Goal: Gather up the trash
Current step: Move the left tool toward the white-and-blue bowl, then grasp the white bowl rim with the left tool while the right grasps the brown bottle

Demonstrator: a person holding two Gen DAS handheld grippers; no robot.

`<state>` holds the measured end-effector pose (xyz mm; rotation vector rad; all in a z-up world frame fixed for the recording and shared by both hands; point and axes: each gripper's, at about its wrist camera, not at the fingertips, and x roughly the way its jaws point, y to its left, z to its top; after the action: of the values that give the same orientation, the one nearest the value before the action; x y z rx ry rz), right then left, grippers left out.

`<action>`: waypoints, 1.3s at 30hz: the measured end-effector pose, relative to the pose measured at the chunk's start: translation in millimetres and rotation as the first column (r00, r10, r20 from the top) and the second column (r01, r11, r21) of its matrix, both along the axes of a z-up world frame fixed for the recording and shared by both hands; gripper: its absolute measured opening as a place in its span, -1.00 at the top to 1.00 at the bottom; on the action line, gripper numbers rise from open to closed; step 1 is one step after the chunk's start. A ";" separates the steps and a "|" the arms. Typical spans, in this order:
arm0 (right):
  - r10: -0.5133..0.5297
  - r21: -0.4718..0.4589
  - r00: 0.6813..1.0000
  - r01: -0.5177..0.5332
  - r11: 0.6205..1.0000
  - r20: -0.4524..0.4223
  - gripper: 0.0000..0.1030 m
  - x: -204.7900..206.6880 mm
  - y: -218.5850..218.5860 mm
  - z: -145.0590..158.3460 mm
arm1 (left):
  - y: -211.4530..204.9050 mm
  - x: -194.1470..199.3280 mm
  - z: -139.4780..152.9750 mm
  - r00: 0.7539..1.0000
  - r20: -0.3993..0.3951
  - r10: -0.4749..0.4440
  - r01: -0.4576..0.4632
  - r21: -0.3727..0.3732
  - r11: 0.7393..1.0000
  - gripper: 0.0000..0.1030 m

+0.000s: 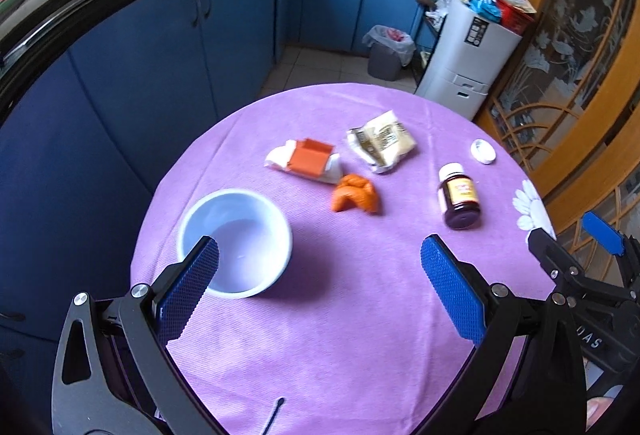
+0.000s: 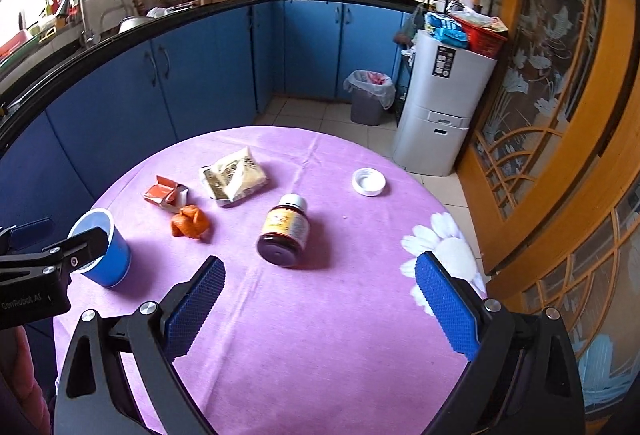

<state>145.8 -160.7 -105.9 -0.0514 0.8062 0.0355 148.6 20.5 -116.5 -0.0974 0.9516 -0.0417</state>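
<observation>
On the round purple table lie an orange crumpled wrapper, an orange-and-white carton scrap, a cream foil packet, a dark bottle on its side and a white cap. A blue cup with a white inside stands upright at the left. My left gripper is open, its left fingertip over the cup's rim. My right gripper is open just short of the bottle.
A grey bin with a plastic liner stands on the tiled floor beyond the table. A white cabinet is beside it. Blue kitchen cupboards run along the left and back, a wooden glass door on the right.
</observation>
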 end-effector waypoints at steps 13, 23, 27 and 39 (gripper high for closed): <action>0.042 -0.016 0.998 -0.043 0.999 -0.048 -0.82 19.8 29.6 -13.5 | 35.1 9.2 -29.1 0.996 -0.077 0.054 -0.056 -0.024 0.998 -0.94; 0.054 -0.015 0.993 -0.055 0.998 -0.100 -0.82 43.6 40.4 -32.0 | 45.9 24.0 -40.6 0.993 -0.090 0.077 -0.079 -0.012 0.997 -0.94; 0.049 -0.005 0.991 -0.050 0.999 -0.125 -0.82 55.5 41.1 -41.1 | 49.9 28.9 -41.3 0.992 -0.086 0.091 -0.091 -0.001 0.996 -0.94; 0.062 0.003 0.986 -0.063 0.998 -0.156 -0.82 72.7 50.8 -54.8 | 66.3 35.3 -47.9 0.987 -0.093 0.132 -0.131 0.019 0.991 -0.94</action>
<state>218.6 -109.9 -160.7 -0.0769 0.9615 0.0988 184.0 86.7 -164.4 -0.1512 1.0379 0.0918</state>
